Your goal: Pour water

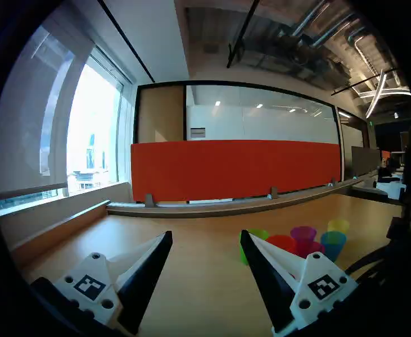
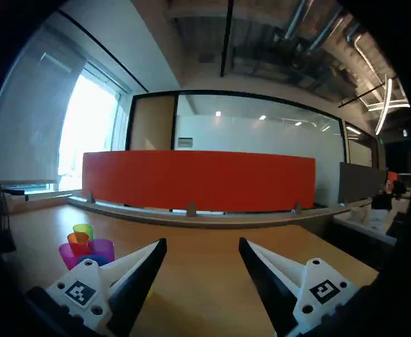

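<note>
Left gripper point(image 1: 205, 233): released, fingers spread wide with nothing between them, low over the wooden table point(image 1: 205, 292).
Cups, left gripper view: the coloured cups point(image 1: 303, 235) stand clustered on the table, ahead and to the right. They lie outside the gap, and the right finger partly hides the green one.
Right gripper point(image 2: 202, 241): released, fingers wide apart and empty.
Cups, right gripper view: the same cluster point(image 2: 87, 247) stands ahead to the left, partly behind the left finger.
</note>
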{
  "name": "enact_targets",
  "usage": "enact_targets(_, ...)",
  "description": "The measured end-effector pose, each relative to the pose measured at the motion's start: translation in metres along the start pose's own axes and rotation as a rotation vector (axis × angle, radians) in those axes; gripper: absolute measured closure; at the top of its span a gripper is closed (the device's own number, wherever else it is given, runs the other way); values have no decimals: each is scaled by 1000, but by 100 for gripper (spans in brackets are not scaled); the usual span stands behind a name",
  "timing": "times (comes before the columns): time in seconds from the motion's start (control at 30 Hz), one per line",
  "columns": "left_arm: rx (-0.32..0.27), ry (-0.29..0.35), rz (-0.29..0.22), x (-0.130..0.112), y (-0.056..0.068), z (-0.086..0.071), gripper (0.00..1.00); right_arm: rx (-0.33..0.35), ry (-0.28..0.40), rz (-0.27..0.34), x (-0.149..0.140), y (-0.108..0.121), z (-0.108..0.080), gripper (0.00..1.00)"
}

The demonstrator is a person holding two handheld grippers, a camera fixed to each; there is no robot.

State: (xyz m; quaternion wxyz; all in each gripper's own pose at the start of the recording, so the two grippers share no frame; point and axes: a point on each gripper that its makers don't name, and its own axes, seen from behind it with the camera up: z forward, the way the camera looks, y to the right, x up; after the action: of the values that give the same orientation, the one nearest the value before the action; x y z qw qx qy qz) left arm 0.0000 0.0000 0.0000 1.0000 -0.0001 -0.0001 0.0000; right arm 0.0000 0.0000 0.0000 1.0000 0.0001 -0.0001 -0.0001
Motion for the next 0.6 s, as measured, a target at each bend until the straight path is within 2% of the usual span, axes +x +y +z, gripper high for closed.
enact_targets(0.17, -17, -17, 3, 1, -2, 2, 10, 18, -16, -19, -2, -4, 0, 1)
enact_targets(0.3, -47, -38, 18, -1, 0, 3, 10, 58, -38, -50, -5, -12, 1, 0)
enact_targets(0.6, -164, -110, 87, -11, 18, 8, 10, 230, -116, -124, -13, -44, -1, 0)
